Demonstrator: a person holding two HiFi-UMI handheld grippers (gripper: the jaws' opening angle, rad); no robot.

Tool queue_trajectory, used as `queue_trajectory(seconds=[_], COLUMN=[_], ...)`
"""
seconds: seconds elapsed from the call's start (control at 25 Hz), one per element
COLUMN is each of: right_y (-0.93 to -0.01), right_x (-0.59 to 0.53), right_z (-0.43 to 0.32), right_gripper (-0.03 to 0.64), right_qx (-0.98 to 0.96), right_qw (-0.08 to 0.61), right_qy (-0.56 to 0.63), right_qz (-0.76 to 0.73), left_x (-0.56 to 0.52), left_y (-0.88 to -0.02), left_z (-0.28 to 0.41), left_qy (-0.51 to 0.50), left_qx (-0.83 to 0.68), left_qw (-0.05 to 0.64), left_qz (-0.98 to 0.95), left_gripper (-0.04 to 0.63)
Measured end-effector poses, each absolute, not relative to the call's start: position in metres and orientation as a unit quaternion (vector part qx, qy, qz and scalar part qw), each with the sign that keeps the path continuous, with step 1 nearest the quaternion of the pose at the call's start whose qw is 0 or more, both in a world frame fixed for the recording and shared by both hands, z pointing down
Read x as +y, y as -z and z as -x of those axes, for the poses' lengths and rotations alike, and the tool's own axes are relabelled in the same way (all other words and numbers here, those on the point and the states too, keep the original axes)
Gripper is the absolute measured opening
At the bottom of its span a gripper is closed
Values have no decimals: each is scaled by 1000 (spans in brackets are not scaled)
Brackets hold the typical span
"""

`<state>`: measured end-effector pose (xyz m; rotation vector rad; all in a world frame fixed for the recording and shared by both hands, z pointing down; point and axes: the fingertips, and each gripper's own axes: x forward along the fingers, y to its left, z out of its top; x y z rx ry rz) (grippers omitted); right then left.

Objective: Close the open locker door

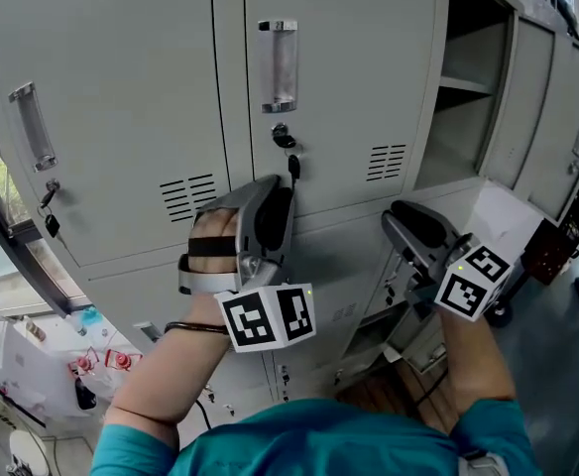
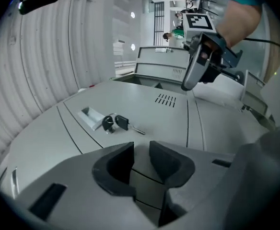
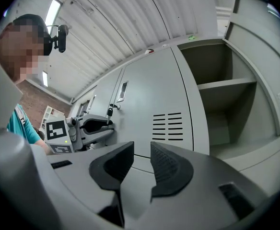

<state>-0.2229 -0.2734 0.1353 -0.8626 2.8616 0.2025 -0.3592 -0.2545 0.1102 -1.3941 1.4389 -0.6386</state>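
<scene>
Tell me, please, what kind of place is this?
Probably a locker room or a workplace storage area: a row of grey metal lockers, keys hanging in one lock, and an open locker with a shelf.

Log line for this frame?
left hand-held gripper: open, empty | right hand-held gripper: open, empty | open locker: untouched | closing: not done

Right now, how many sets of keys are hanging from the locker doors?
2. One key set hangs from the lock of the left closed door; a second key set hangs below the handle of the middle door. Locks farther right or lower may be hidden.
</scene>
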Motion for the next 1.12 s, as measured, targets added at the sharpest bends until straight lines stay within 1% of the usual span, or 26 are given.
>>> queue_trajectory(seconds=[0.12, 0.44, 0.6, 0.84, 1.0, 1.12], right_y=[-135, -135, -135, -142, -157, -174], right_x=[-275, -272, -263, -244, -224, -210], right_z=[222, 228, 229, 209, 183, 160], right_gripper=[87, 87, 87, 87, 87, 87], right_qx=[951, 953, 958, 969, 978, 983], right_qw=[75, 79, 78, 75, 66, 58], right_qy=[-66, -65, -68, -66, -76, -78], right_qz=[292, 286, 269, 224, 184, 157], left_x=[-258, -258, -254, -200, -164, -141], left_y=[-111, -111, -110, -129, -180, -224], left_z=[359, 359, 358, 344, 335, 328], left_qy=[283, 277, 246, 95, -3, -59], left_qx=[586, 582, 573, 547, 525, 522], left_qw=[489, 487, 463, 317, 134, 41], left_qz=[581, 590, 630, 769, 840, 850], left_gripper=[112, 112, 112, 114, 112, 108])
